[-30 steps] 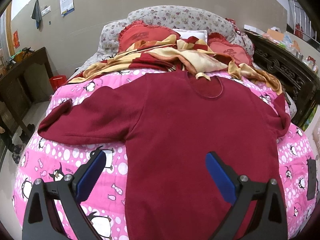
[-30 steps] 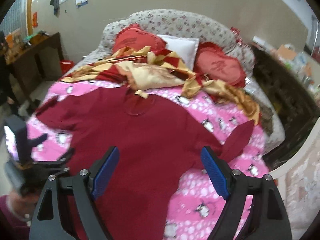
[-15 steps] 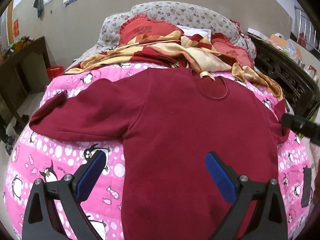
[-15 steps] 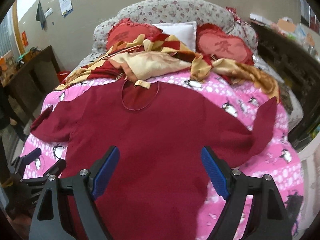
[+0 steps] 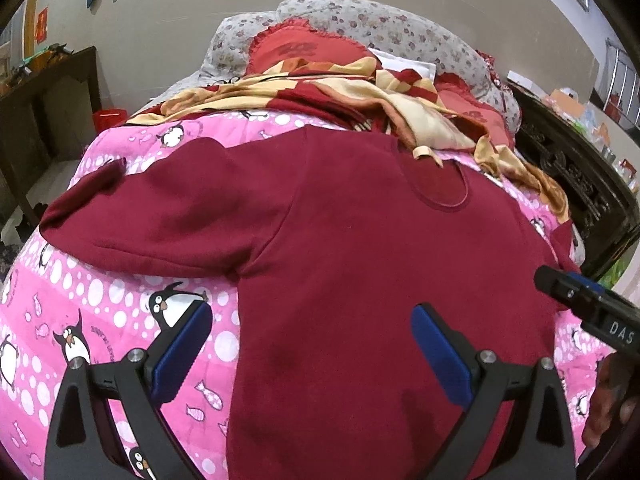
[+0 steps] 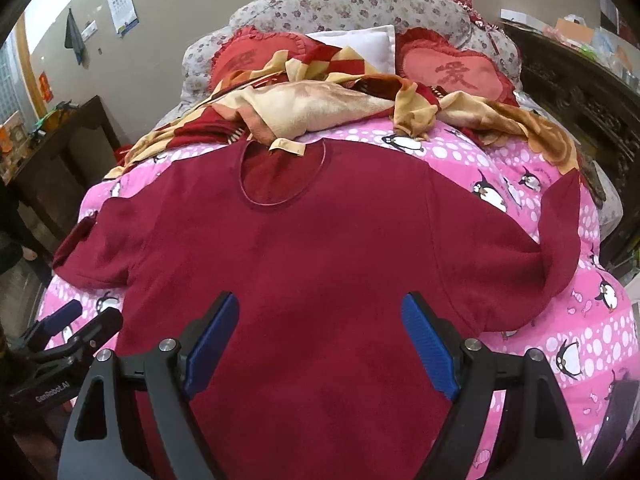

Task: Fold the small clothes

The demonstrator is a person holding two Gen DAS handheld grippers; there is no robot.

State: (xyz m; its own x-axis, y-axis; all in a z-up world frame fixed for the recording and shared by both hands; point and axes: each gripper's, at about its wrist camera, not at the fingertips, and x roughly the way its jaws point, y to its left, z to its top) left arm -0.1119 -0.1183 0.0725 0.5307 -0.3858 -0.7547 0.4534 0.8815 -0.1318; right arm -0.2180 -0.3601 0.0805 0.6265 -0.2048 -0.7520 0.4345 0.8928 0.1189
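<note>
A dark red long-sleeved sweater (image 5: 360, 248) lies spread flat on the pink penguin quilt, collar toward the pillows; it also shows in the right wrist view (image 6: 312, 248). Its left sleeve (image 5: 152, 224) stretches out flat; its right sleeve (image 6: 560, 232) bends up at the cuff. My left gripper (image 5: 308, 344) is open and empty, hovering over the sweater's lower left edge. My right gripper (image 6: 320, 332) is open and empty over the sweater's lower body. Each gripper shows at the edge of the other's view.
A yellow-and-red blanket (image 6: 320, 100) is bunched just beyond the collar, with red heart pillows (image 6: 452, 72) and a floral headboard behind. Dark wooden furniture stands at the right (image 5: 580, 184) and a dark desk at the left (image 5: 48, 96). The pink quilt (image 5: 80, 320) covers the bed.
Both grippers have moved closer and lower toward the sweater, which now fills more of each view. The right gripper swung left to face the sweater squarely. The sweater has not moved.
</note>
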